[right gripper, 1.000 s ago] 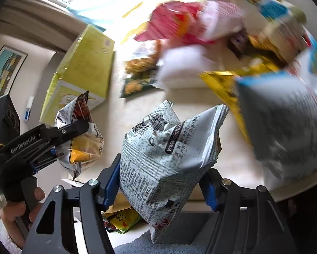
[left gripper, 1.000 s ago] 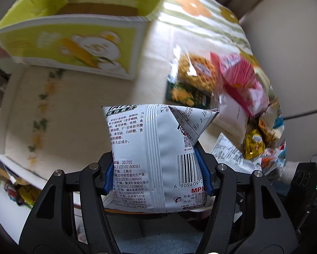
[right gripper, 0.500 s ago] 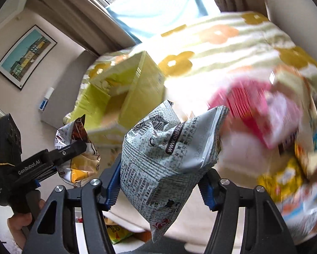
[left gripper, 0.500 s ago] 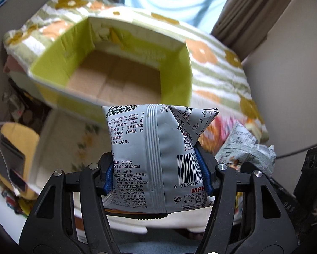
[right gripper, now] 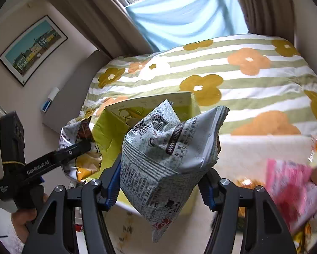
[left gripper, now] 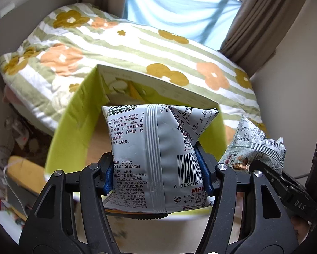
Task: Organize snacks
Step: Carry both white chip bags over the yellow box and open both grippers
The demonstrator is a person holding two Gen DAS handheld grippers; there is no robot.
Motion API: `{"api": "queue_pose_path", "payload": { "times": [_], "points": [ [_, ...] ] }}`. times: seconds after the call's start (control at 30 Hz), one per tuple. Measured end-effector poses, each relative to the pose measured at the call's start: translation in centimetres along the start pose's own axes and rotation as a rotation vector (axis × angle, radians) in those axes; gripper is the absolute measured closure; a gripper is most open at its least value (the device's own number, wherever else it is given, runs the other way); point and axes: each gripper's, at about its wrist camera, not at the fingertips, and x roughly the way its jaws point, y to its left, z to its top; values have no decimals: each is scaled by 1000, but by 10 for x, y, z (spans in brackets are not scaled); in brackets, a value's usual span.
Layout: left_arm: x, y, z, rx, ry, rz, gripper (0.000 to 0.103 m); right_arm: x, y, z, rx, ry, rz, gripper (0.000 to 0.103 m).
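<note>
We hold two packets at once, both near the green box [left gripper: 73,127] that stands open on the table in front of the flowered bedspread [left gripper: 137,42]

Left gripper [left gripper: 157,173]: fingers closed on a silver chip bag [left gripper: 150,152], pinched across its lower half, printed back facing the camera. The bag hangs over the box's open top; brown box floor shows just left of it.

Right gripper [right gripper: 161,182]: clamped on a grey snack bag [right gripper: 169,148], tilted, one sealed corner drooping below the pads. It sits just to the right of the box's near wall; whether it is already over the opening, we cannot tell from this view.

Judgement: step in hand is dropping both packets into the box. To do it well, we lower the chip bag past the rim before opening, so it falls flat on the floor toward the left wall and leaves room. We bring the grey bag further left over the opening first; its drooping corner could catch the rim. Release one at a time, keeping the grippers apart. More snacks [right gripper: 294,192] wait at the right, blurred
</note>
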Motion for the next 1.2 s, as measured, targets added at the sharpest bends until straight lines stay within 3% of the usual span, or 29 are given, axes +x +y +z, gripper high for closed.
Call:
{"api": "queue_pose_path", "payload": {
  "times": [0.23,0.47,0.5,0.53,0.57,0.8,1.0,1.13,1.17,1.2],
  "points": [
    [66,24,43,89,90,32,44,63,17,24,-21,60,-83,44],
    [108,34,62,160,125,50,42,102,20,32,-27,117,-138,44],
    [111,35,64,160,126,28,32,105,20,32,-30,124,-143,44],
    [113,35,66,160,125,19,9,108,21,34,-32,128,-146,44],
    [113,35,68,161,115,24,0,110,21,35,-35,131,-150,44],
    [94,51,62,152,91,93,0,118,20,34,-61,158,-169,44],
    [81,71,44,84,105,92,0,129,22,35,-75,187,-158,44],
    [75,72,36,79,103,95,0,130,24,44,-79,156,-156,42],
    [73,72,34,79,102,98,0,132,24,45,-78,148,-153,40],
    [71,73,33,76,100,100,0,133,23,48,-79,140,-138,29]
  ]
}}
